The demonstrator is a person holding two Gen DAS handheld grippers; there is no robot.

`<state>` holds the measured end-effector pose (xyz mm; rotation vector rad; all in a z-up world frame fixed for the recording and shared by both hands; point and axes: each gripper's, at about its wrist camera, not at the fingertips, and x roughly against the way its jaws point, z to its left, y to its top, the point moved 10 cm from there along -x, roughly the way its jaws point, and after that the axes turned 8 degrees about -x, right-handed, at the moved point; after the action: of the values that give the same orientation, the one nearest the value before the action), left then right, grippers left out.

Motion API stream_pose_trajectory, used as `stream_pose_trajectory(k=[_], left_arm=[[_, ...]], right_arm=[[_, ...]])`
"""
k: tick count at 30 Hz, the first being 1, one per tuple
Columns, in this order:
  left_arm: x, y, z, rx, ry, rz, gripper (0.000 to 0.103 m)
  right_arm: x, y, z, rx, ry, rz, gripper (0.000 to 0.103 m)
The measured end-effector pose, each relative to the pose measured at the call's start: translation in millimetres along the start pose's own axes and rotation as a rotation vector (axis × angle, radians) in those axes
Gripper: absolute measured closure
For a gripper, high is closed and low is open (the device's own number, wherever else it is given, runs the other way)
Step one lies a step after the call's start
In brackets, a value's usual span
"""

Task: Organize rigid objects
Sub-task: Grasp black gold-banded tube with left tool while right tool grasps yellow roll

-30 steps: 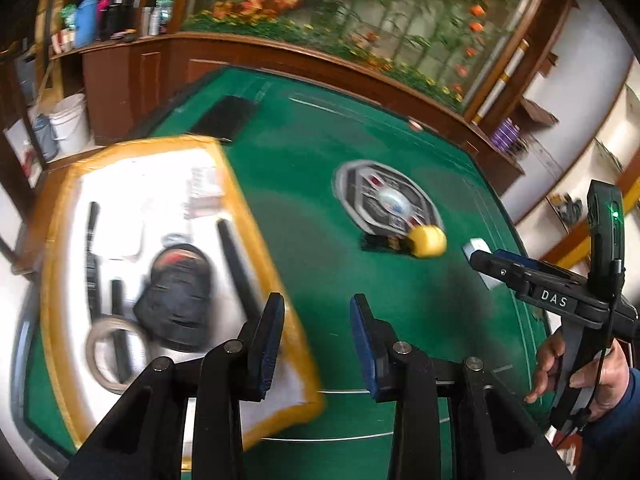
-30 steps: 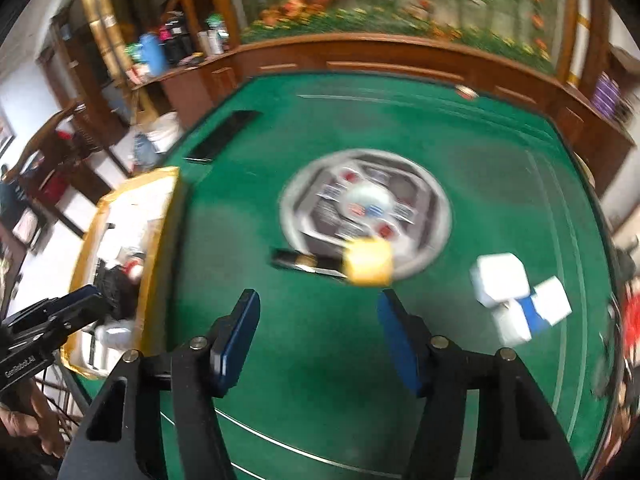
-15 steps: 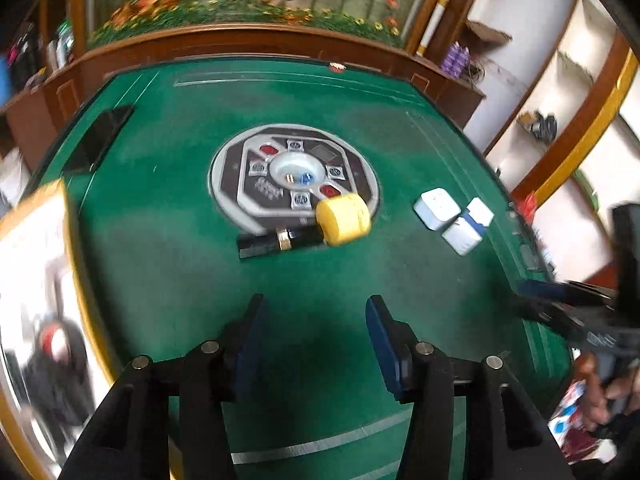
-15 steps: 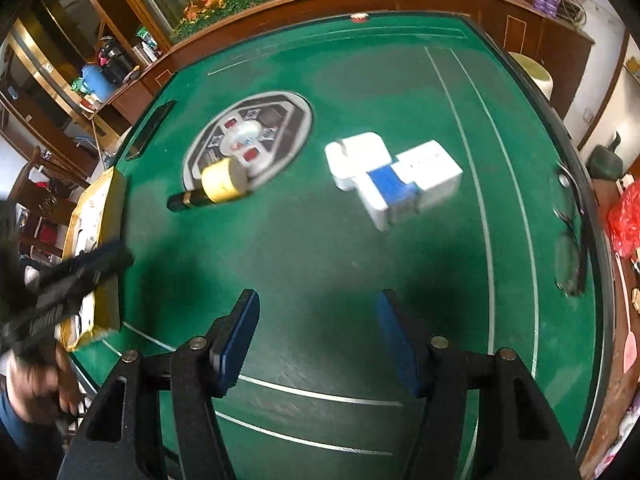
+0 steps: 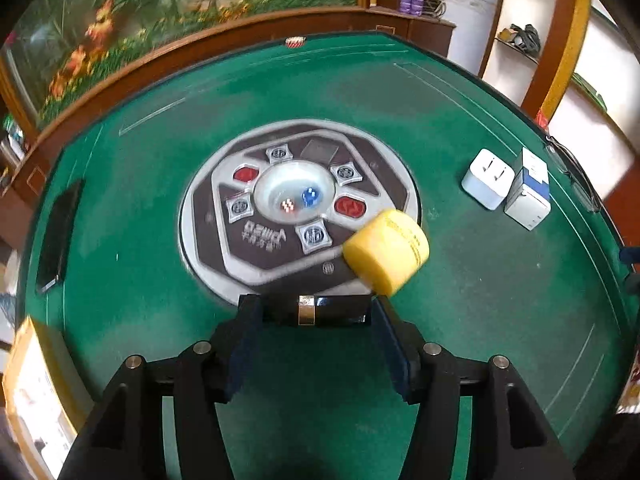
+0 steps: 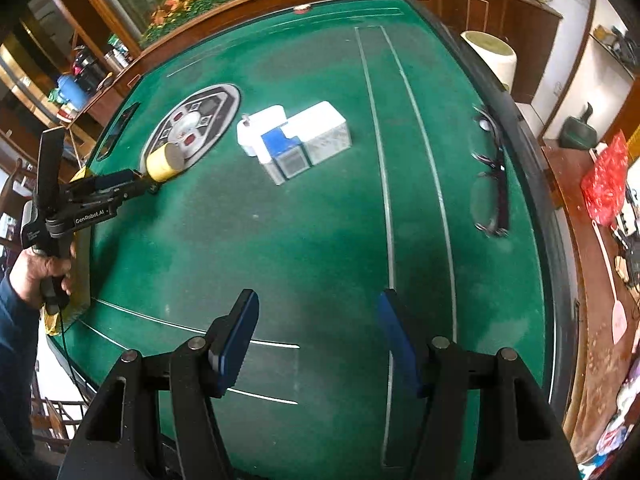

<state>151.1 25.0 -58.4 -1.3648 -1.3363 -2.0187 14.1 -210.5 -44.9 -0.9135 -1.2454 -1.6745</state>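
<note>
A mallet with a yellow head (image 5: pixel 386 250) and a black handle (image 5: pixel 316 310) lies on the green table at the edge of the round centre panel (image 5: pixel 300 200). My left gripper (image 5: pixel 316 312) is open with its fingertips at either side of the handle; whether they touch it I cannot tell. It also shows in the right wrist view (image 6: pixel 116 188) beside the yellow head (image 6: pixel 164 160). A white plug adapter (image 5: pixel 488 178) and a white-and-blue box (image 5: pixel 528 192) stand to the right. My right gripper (image 6: pixel 316 336) is open and empty above bare felt.
A yellow-rimmed tray (image 5: pixel 28 392) lies at the table's left edge. A dark phone (image 5: pixel 58 236) lies on the far left felt. A pair of glasses (image 6: pixel 492 184) lies near the right rim. A wooden rail (image 5: pixel 200 44) borders the far side.
My left gripper swung from over the tray to the mallet and closed in on its handle. My right gripper moved right, away from the mallet, past the white boxes.
</note>
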Motion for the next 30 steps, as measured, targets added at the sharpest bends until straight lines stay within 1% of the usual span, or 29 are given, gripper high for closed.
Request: stream_pose_trajectory(k=[1, 2, 4, 5, 6, 7, 8, 10, 12, 13, 14, 16, 19, 20, 23, 25, 26, 27, 28, 29, 30], left_arm=[[0.5, 0.1, 0.2, 0.009, 0.003, -0.005, 0.045], [1.0, 0.7, -0.6, 0.014, 0.001, -0.012, 0.053], [2.8, -0.9, -4.5, 0.011, 0.01, -0.027, 0.057], [4.2, -3.6, -5.9, 0.009, 0.026, -0.028, 0.06], [5.5, -5.7, -7.8, 0.021, 0.021, -0.031, 0.065], [6.9, -9.7, -9.7, 0.051, 0.002, -0.028, 0.071], [4.5, -13.1, -11.3, 0.075, -0.012, -0.017, 0.075], [1.2, -21.5, -15.8, 0.078, -0.015, 0.009, 0.075], [6.8, -24.2, -22.7, 0.049, -0.006, 0.001, 0.075], [9.4, -24.2, -24.8, 0.046, -0.017, 0.003, 0.068], [11.7, -23.2, -25.2, 0.063, -0.041, 0.008, 0.055], [18.0, -18.0, -18.3, 0.154, -0.085, -0.013, 0.045], [20.6, -14.4, -1.7, 0.332, -0.115, 0.001, 0.044], [18.8, -14.8, 6.2, 0.404, -0.102, 0.015, 0.044], [5.2, -17.7, 16.6, 0.508, -0.081, 0.059, 0.044], [-3.6, -20.1, 21.9, 0.535, -0.025, 0.094, 0.044], [-8.0, -19.3, 24.2, 0.539, -0.006, 0.101, 0.044], [-10.2, -17.0, 27.0, 0.552, 0.003, 0.093, 0.044], [-12.6, -17.7, 29.2, 0.553, 0.018, 0.1, 0.052], [-13.1, -16.6, 31.1, 0.534, 0.047, 0.098, 0.062], [-13.9, -16.5, 30.9, 0.508, 0.059, 0.095, 0.065]], right_arm=[[0.4, -0.1, -2.6, -0.006, 0.0, 0.001, 0.042], [0.6, 0.3, -3.3, -0.009, 0.004, 0.002, 0.042], [1.3, 1.4, -1.7, -0.009, 0.017, 0.004, 0.042], [1.0, 2.2, -0.1, -0.005, 0.019, 0.003, 0.042], [1.0, 2.6, 2.5, 0.001, 0.023, 0.004, 0.042], [0.4, 3.6, 7.2, 0.01, 0.03, 0.005, 0.042], [-0.5, 4.8, 10.9, 0.017, 0.034, 0.006, 0.042], [-2.4, 5.9, 19.7, 0.032, 0.044, 0.01, 0.042], [-4.0, 6.6, 29.7, 0.055, 0.054, 0.014, 0.042], [-4.1, 6.9, 33.9, 0.065, 0.057, 0.016, 0.042], [-4.6, 7.1, 37.6, 0.073, 0.06, 0.017, 0.042], [-6.3, 7.1, 42.0, 0.08, 0.065, 0.024, 0.042], [-8.1, 7.1, 41.7, 0.078, 0.064, 0.029, 0.042], [-7.4, 7.3, 40.5, 0.077, 0.062, 0.027, 0.042], [-5.4, 9.2, 32.7, 0.058, 0.055, 0.019, 0.042], [-5.0, 9.8, 27.2, 0.042, 0.053, 0.016, 0.042], [-4.5, 10.0, 24.6, 0.038, 0.051, 0.015, 0.042], [-3.9, 10.0, 22.9, 0.035, 0.051, 0.013, 0.042], [-3.5, 10.0, 21.2, 0.034, 0.05, 0.013, 0.042], [-3.3, 9.8, 19.5, 0.032, 0.049, 0.013, 0.042], [-2.6, 9.7, 18.1, 0.032, 0.049, 0.012, 0.042]])
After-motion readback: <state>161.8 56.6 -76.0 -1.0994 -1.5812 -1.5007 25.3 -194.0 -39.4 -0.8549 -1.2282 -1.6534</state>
